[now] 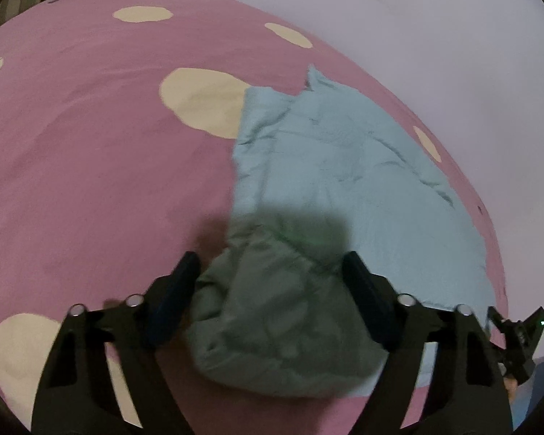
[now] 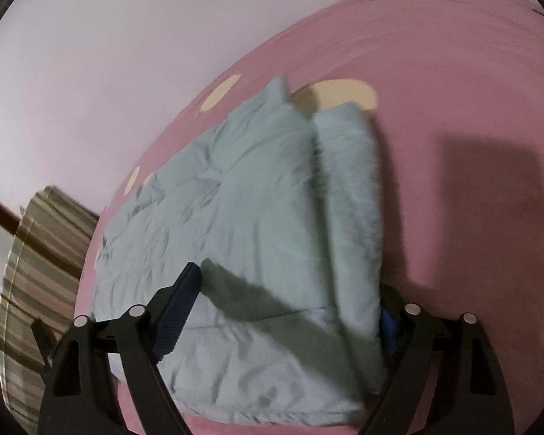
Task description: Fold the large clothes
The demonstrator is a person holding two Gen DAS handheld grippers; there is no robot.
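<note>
A light blue padded garment [image 1: 348, 166] lies partly folded on a pink bed cover with cream spots [image 1: 90, 152]. Its near end is bunched up in shadow between the fingers of my left gripper [image 1: 272, 281], and both pads press against that thick bundle. In the right wrist view the same garment [image 2: 235, 195] stretches away from me with a thick folded edge along its right side. My right gripper [image 2: 290, 290] straddles the near end. Its left finger [image 2: 177, 304] stands beside the cloth, and the folded edge hides most of the right finger. The pads do not visibly squeeze.
A pale wall [image 1: 435, 36] runs close along the bed's far side. Striped fabric [image 2: 36, 290] hangs past the bed edge at the left of the right wrist view. Part of the other gripper [image 1: 518, 340] shows at the lower right of the left wrist view.
</note>
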